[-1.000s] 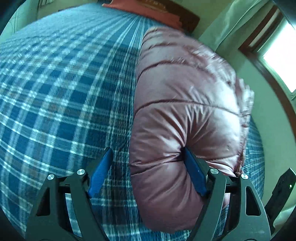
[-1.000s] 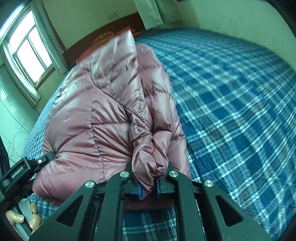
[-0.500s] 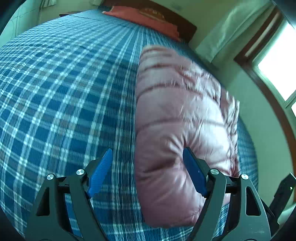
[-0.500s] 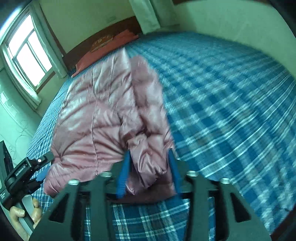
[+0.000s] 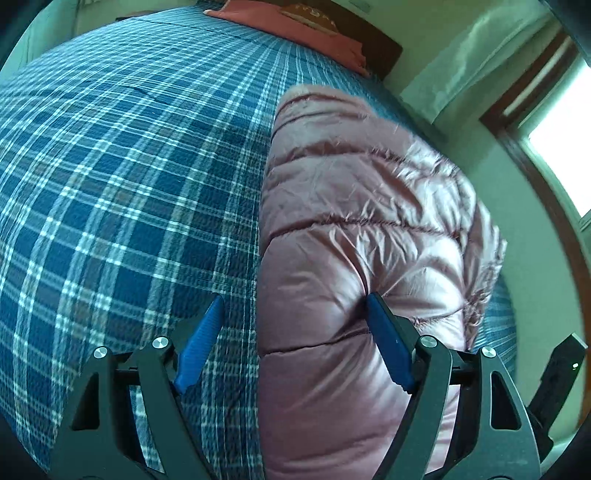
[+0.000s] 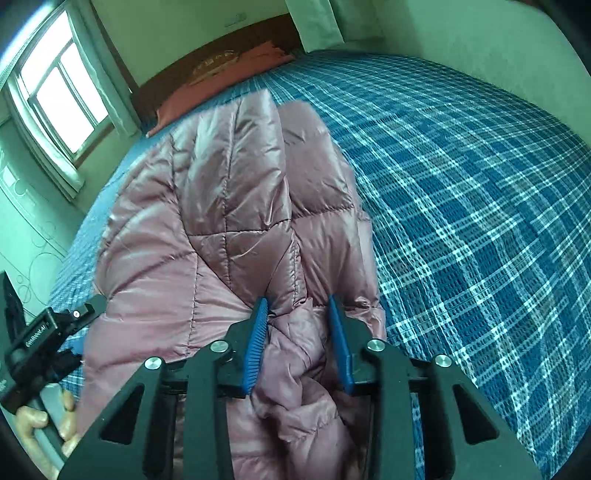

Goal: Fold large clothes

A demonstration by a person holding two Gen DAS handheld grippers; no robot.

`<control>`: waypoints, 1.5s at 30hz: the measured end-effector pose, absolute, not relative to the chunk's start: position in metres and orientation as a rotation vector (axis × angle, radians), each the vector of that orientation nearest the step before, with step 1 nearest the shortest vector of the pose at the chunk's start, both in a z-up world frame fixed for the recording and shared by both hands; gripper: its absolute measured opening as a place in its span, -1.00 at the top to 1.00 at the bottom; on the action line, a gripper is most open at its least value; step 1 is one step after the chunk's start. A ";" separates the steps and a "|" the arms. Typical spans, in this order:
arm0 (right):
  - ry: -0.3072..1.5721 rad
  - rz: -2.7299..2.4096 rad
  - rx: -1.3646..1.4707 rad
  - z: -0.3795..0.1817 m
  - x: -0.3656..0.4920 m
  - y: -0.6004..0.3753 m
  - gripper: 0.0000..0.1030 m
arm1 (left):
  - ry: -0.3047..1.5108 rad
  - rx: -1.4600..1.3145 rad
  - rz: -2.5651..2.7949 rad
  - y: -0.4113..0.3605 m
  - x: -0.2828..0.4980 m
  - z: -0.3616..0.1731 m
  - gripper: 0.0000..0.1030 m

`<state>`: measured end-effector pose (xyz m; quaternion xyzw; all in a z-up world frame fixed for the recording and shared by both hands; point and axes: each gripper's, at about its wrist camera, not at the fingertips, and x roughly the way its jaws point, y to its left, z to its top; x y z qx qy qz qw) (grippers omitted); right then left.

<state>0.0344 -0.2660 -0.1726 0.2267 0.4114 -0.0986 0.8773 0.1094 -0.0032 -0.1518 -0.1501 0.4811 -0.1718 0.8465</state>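
1. Pink puffer jacket point(image 6: 229, 236): folded lengthwise along the bed's point(image 5: 110, 166) window-side edge, keeping the bulk compact.
2. Right gripper point(image 6: 299, 332): just closing, bunched cuff between pads, not visibly pinched.
3. Left gripper point(image 5: 291, 332): spread, straddling the fold's edge.

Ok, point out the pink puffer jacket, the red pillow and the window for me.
pink puffer jacket point(image 6: 236, 229): right wrist view, quilted top panel.
red pillow point(image 5: 295, 26): left wrist view, its middle.
window point(image 6: 62, 92): right wrist view, a pane.

white lettering on left gripper point(image 6: 51, 332) body, too blurred to read, pattern on red pillow point(image 5: 306, 22) illegible
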 end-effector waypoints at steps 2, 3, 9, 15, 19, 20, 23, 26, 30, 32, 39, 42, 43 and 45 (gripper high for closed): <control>0.857 -0.203 0.498 -0.181 0.035 -0.270 0.41 | 1.028 -0.294 -0.358 -0.010 0.108 -0.164 -0.50; 0.857 -0.202 0.517 -0.186 0.035 -0.273 0.44 | 1.038 -0.302 -0.364 -0.010 0.108 -0.169 -0.50; 0.888 -0.197 0.500 -0.162 0.037 -0.284 0.38 | 1.022 -0.256 -0.367 -0.002 0.096 -0.149 -0.47; 0.767 -0.183 0.435 -0.109 0.066 -0.291 -0.08 | 0.968 -0.330 -0.390 0.006 0.107 -0.124 -0.47; 0.766 -0.159 0.451 -0.117 0.103 -0.298 0.39 | 0.991 -0.356 -0.364 -0.001 0.114 -0.132 -0.47; 0.778 -0.150 0.459 -0.121 0.109 -0.301 0.46 | 1.000 -0.355 -0.357 -0.005 0.120 -0.135 -0.47; 0.820 -0.154 0.468 -0.138 0.123 -0.305 0.62 | 1.029 -0.345 -0.341 -0.011 0.126 -0.148 -0.47; 0.864 -0.159 0.475 -0.159 0.129 -0.308 0.67 | 1.074 -0.335 -0.326 -0.018 0.131 -0.161 -0.37; 0.868 -0.161 0.492 -0.184 0.135 -0.309 0.72 | 1.093 -0.322 -0.293 -0.025 0.135 -0.178 -0.37; 0.864 -0.163 0.513 -0.189 0.136 -0.311 0.74 | 1.082 -0.291 -0.282 -0.029 0.135 -0.179 -0.38; 0.841 -0.170 0.507 -0.194 0.128 -0.312 0.75 | 1.073 -0.288 -0.288 -0.026 0.135 -0.178 -0.37; 0.834 -0.170 0.508 -0.192 0.131 -0.311 0.74 | 1.077 -0.292 -0.290 -0.024 0.138 -0.177 -0.37; 0.834 -0.170 0.509 -0.191 0.130 -0.310 0.74 | 1.081 -0.296 -0.291 -0.024 0.139 -0.177 -0.37; 0.832 -0.165 0.517 -0.190 0.125 -0.311 0.74 | 1.090 -0.304 -0.291 -0.020 0.139 -0.176 -0.40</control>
